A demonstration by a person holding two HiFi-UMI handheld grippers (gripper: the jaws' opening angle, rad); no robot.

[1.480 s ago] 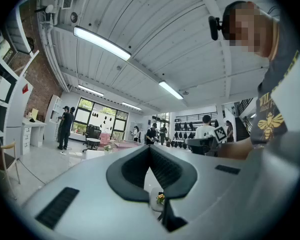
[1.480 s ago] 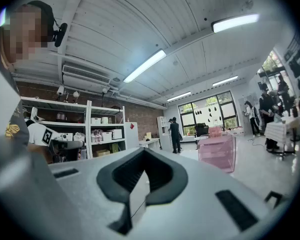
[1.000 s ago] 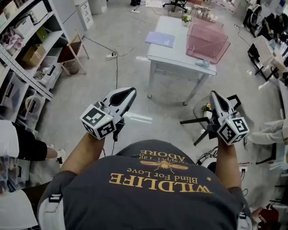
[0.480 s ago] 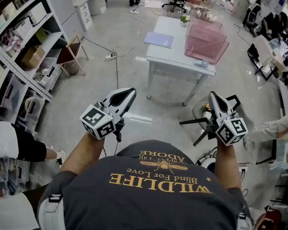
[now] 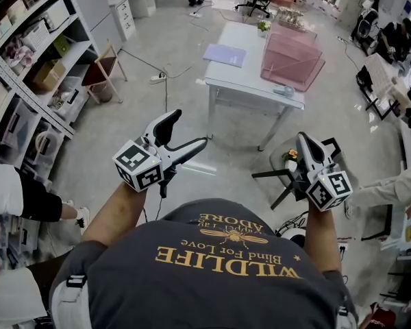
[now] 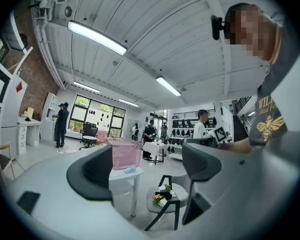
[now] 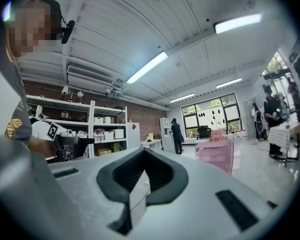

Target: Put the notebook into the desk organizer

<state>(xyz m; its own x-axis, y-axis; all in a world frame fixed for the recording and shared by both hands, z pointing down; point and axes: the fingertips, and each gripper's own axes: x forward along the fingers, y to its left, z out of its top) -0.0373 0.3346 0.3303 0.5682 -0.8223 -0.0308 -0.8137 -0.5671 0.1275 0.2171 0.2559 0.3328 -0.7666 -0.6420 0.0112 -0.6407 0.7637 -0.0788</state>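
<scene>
A lilac notebook (image 5: 225, 55) lies flat on the white table (image 5: 246, 84) across the room. Beside it stands the desk organizer (image 5: 292, 59), a pink see-through box, also seen in the left gripper view (image 6: 125, 154) and the right gripper view (image 7: 217, 154). My left gripper (image 5: 188, 130) is held level at chest height, far from the table. Its jaws have just been opening and stand wide with nothing between them (image 6: 145, 174). My right gripper (image 5: 303, 139) is shut and empty (image 7: 140, 184), also well short of the table.
Storage shelves (image 5: 27, 67) line the left wall. A low black stool with a small flower pot (image 5: 288, 160) stands between me and the table. A cable and power strip (image 5: 157, 79) lie on the floor. Other people stand at the sides and far back.
The left gripper's jaws went from shut to wide open. Both grippers drifted a little forward, toward the table.
</scene>
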